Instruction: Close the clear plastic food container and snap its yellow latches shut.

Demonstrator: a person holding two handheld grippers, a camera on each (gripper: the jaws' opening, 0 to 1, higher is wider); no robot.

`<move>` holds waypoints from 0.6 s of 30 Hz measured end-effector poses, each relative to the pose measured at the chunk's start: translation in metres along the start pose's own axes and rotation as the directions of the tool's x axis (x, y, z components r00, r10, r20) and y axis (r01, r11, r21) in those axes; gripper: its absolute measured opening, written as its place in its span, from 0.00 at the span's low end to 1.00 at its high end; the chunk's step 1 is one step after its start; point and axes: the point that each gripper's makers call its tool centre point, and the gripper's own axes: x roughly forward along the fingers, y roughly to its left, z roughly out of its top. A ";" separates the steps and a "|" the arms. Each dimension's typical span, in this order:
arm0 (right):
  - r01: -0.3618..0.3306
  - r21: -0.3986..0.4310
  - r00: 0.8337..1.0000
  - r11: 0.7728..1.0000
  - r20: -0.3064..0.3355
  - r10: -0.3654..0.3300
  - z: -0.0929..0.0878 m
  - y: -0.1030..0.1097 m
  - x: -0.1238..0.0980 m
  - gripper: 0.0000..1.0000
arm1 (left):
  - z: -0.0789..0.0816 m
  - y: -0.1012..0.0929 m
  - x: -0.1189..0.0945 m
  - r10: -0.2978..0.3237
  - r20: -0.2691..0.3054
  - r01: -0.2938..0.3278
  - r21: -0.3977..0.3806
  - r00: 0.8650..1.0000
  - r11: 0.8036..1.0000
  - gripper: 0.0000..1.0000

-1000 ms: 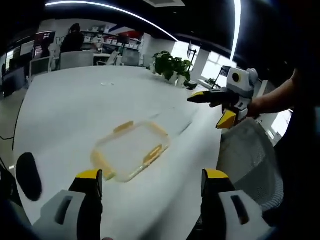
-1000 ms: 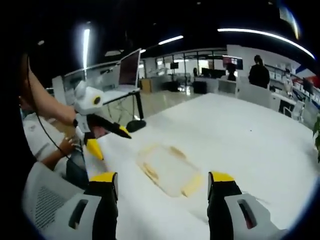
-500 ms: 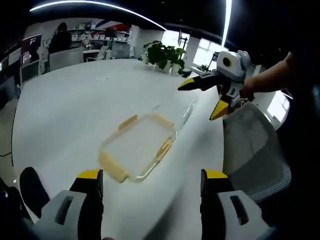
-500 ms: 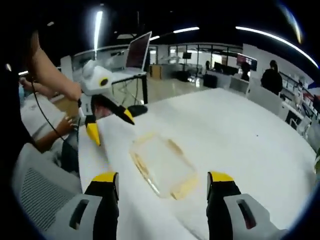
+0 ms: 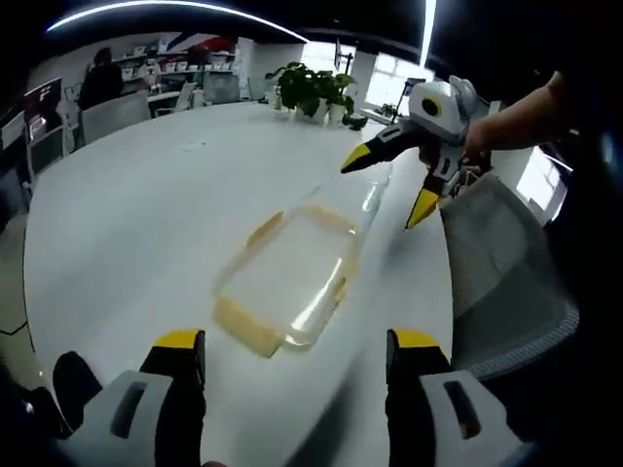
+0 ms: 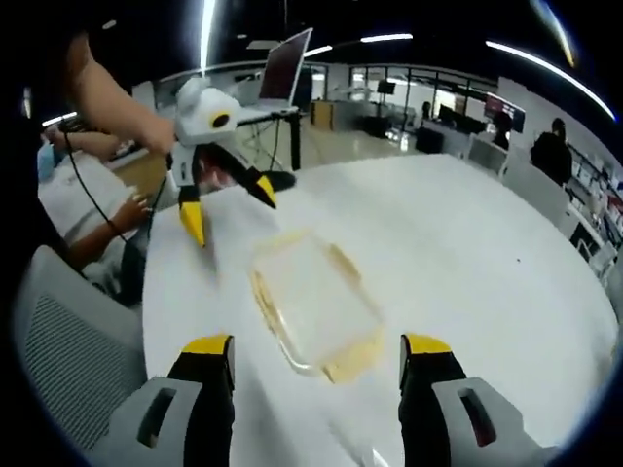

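Jaws of left gripper [image 5: 290,352] and right gripper [image 6: 316,352] apart, empty. Clear container [image 5: 292,275] on white table [image 5: 127,204], between both, long axis along left jaws' line.

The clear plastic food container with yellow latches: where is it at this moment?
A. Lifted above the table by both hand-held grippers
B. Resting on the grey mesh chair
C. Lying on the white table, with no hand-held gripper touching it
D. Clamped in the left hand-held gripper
C: the clear plastic food container with yellow latches lies flat on the white table, while the left hand-held gripper and right hand-held gripper are open, short of it.
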 end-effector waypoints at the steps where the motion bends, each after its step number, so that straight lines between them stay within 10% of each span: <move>1: -0.004 -0.006 1.000 1.000 -0.007 0.004 0.000 -0.001 0.001 0.69 | -0.001 0.001 0.001 -0.001 -0.007 0.001 0.011 1.000 1.000 0.76; 18: -0.106 -0.184 0.982 0.977 -0.172 0.074 -0.011 -0.017 0.027 0.66 | -0.011 0.020 0.018 -0.033 -0.120 0.051 0.154 0.992 0.987 0.74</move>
